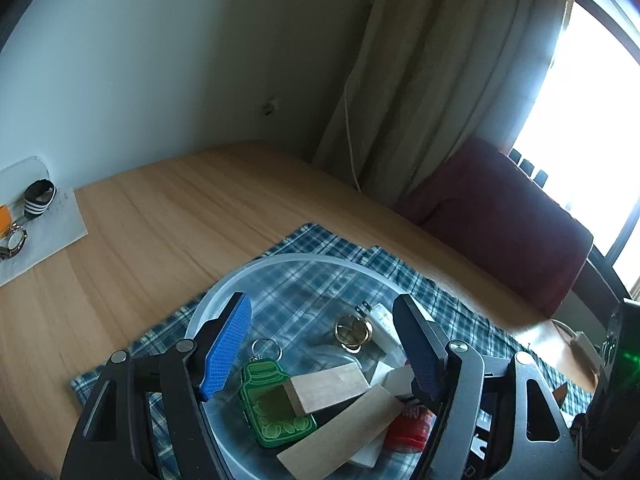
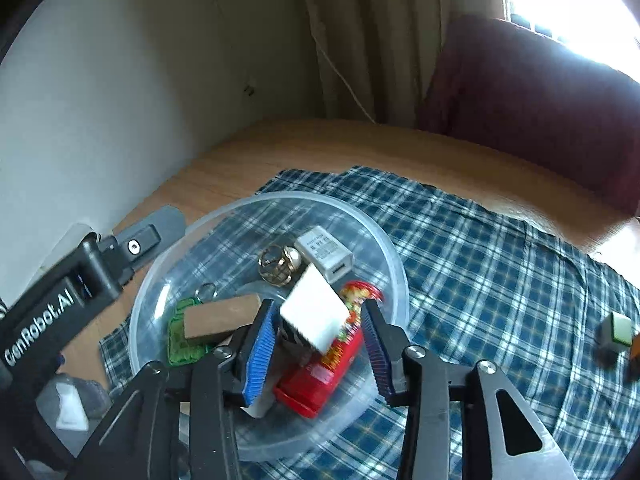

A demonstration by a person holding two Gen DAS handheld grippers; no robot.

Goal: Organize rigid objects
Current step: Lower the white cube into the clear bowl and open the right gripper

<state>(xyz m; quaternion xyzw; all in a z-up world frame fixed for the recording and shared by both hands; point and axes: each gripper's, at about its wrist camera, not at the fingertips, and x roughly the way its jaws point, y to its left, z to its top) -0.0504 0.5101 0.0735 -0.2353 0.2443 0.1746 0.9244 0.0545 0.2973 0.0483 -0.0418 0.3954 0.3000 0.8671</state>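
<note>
A clear plastic bowl (image 1: 224,284) (image 2: 392,248) sits on a blue plaid cloth (image 2: 500,264). Inside lie a green keychain (image 1: 272,412) (image 2: 180,344), a wooden block (image 1: 332,388) (image 2: 224,316), a flat wooden piece (image 1: 344,428), a gold ring-shaped trinket (image 1: 352,332) (image 2: 278,266), a white charger (image 1: 382,322) (image 2: 326,254) and a red can (image 1: 408,426) (image 2: 324,376). My left gripper (image 1: 324,344) hangs open over the bowl's near side. My right gripper (image 2: 318,350) is open too; a tilted, blurred white block (image 2: 316,312) sits between its fingertips above the red can.
A white tray (image 1: 52,236) at the table's far left holds a watch (image 1: 14,240) and a striped black-and-white item (image 1: 38,196). A small green-and-white cube (image 2: 616,330) rests on the cloth to the right. A dark red chair (image 1: 500,220) and a curtain stand behind the wooden table (image 1: 160,208).
</note>
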